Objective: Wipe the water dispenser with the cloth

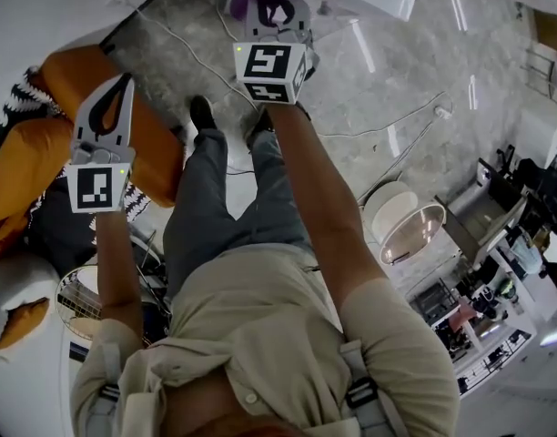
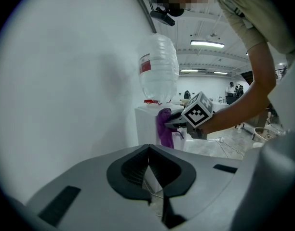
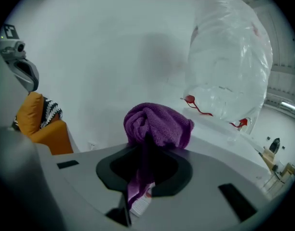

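The water dispenser (image 2: 146,124) is a white box with a clear upturned bottle (image 2: 158,69) on top, standing against a white wall. My right gripper (image 3: 147,137) is shut on a bunched purple cloth (image 3: 159,121), which it holds at the dispenser's upper front edge, just below the bottle (image 3: 229,61). The left gripper view shows the cloth (image 2: 163,128) hanging against the dispenser's front, with the right gripper's marker cube (image 2: 199,110) beside it. My left gripper (image 2: 149,148) is shut and empty, held back some way from the dispenser. In the head view it (image 1: 124,82) is at the left.
Orange cushions (image 1: 42,144) lie at the left by a striped cloth. Thin cables (image 1: 397,116) run over the marble floor. Round metal pans (image 1: 401,221) and a cluttered shelf (image 1: 497,289) sit at the right. People stand far off (image 2: 232,89).
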Action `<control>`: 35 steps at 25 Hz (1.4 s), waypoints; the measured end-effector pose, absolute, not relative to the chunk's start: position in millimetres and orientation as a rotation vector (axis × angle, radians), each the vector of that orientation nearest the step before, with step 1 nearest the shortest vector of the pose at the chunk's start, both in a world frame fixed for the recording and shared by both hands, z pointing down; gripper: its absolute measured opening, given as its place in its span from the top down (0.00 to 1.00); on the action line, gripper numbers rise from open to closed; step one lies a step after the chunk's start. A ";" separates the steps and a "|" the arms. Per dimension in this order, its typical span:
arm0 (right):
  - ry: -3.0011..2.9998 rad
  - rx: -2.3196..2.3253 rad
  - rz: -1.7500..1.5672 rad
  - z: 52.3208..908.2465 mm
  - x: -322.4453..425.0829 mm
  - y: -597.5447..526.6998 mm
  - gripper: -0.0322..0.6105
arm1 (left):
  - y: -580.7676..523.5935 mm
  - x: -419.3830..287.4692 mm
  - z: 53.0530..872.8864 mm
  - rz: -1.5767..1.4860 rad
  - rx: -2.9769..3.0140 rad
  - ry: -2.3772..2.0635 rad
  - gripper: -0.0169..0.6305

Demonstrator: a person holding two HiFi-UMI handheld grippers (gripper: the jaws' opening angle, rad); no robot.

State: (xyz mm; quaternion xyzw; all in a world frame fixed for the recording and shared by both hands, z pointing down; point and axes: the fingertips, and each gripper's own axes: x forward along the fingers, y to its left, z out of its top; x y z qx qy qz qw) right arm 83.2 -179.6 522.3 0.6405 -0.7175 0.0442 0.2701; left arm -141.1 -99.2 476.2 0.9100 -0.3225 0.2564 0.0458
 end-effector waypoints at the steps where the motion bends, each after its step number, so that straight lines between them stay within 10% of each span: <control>1: -1.929 1.729 0.120 523.1 85.1 -179.9 0.84 | -99.9 -141.8 477.7 0.778 2.778 -0.985 0.95; 17: -1.479 2.096 0.336 523.7 300.4 -87.6 0.84 | -90.2 -84.2 473.4 0.792 2.849 -0.813 0.95; 35: -1.912 1.836 0.383 546.4 82.1 -177.5 0.84 | -88.8 -147.6 494.3 0.802 2.740 -0.958 0.95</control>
